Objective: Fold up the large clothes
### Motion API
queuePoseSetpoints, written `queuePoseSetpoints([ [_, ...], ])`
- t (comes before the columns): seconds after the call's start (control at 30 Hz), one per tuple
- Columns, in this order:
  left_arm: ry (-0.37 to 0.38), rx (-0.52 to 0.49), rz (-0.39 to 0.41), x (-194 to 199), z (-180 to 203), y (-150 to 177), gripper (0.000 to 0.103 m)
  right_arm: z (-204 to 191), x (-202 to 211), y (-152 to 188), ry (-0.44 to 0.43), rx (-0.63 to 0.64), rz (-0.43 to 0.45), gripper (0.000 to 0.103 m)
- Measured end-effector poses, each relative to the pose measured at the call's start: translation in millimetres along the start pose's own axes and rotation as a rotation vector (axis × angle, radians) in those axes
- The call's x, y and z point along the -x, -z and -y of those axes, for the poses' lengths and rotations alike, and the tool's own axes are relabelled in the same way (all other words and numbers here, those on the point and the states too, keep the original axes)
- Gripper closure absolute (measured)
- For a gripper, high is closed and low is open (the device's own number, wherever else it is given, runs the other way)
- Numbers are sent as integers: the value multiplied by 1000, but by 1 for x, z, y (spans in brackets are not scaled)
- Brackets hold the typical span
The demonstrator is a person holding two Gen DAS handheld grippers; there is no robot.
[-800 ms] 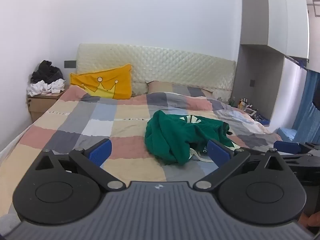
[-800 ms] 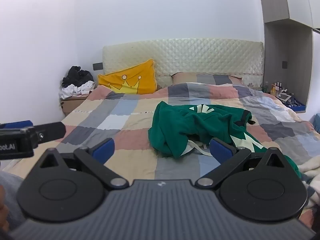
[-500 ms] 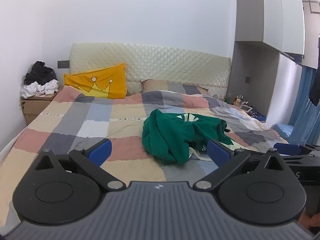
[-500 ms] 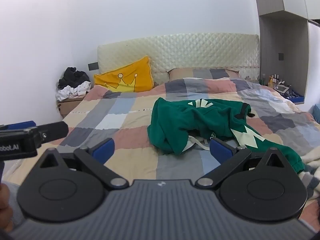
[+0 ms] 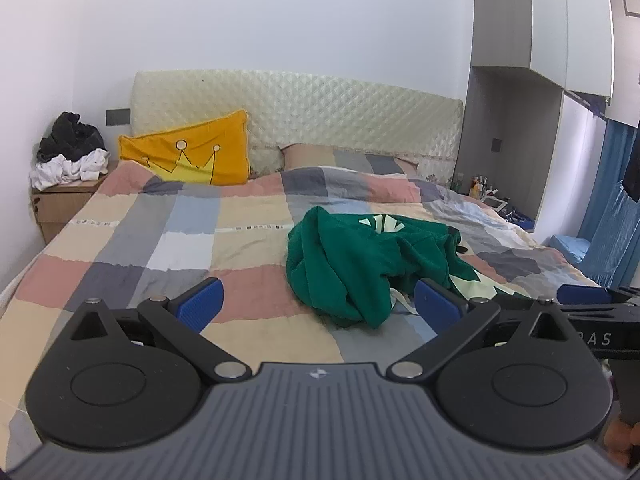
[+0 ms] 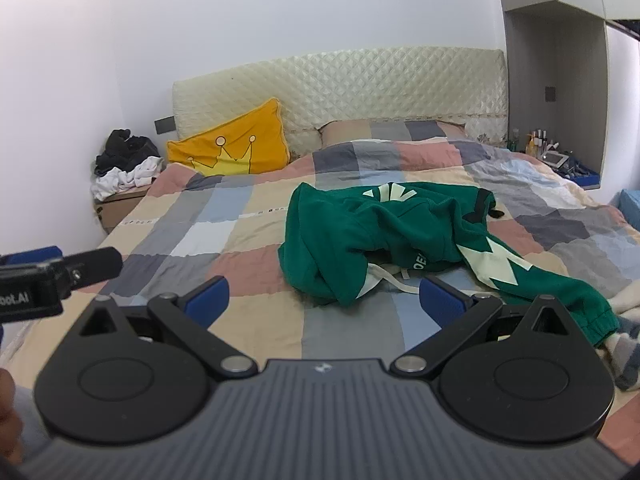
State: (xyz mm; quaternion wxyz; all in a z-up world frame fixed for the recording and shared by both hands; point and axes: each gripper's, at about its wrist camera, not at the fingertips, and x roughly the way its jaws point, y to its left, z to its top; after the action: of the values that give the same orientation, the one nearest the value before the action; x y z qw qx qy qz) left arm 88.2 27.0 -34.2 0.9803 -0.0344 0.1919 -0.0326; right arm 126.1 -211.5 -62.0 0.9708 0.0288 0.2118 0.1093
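The left gripper [image 5: 318,306] is held above the near part of a bed [image 5: 192,216], and its blue fingers [image 5: 200,304] are spread wide with nothing between them. The right gripper [image 6: 324,300] is held in the same way, its fingers [image 6: 442,302] fully apart and empty.

A green garment [image 6: 384,236] is seen crumpled on the checked bedcover [image 6: 208,236], ahead of both pairs of fingers and not touched by them. In the left wrist view the garment [image 5: 360,264] is placed ahead of the right finger, partly hidden behind it. In the right wrist view one sleeve or leg with pale markings is stretched out past the right finger, toward the bed edge.

A yellow pillow [image 5: 192,158] is leaned against the padded headboard [image 5: 320,108], far beyond the fingers. On the left side, a pile of clothes [image 5: 70,156] is kept on a bedside cabinet [image 5: 60,204].
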Motion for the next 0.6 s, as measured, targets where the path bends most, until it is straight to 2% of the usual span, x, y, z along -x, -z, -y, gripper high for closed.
queuePoseSetpoints([
  [0.4, 9, -6, -18, -30, 7, 4, 0, 9, -16, 0, 14, 8, -19, 0],
  [0.6, 6, -7, -16, -29, 4, 1, 0, 13, -23, 0, 4, 9, -22, 0],
])
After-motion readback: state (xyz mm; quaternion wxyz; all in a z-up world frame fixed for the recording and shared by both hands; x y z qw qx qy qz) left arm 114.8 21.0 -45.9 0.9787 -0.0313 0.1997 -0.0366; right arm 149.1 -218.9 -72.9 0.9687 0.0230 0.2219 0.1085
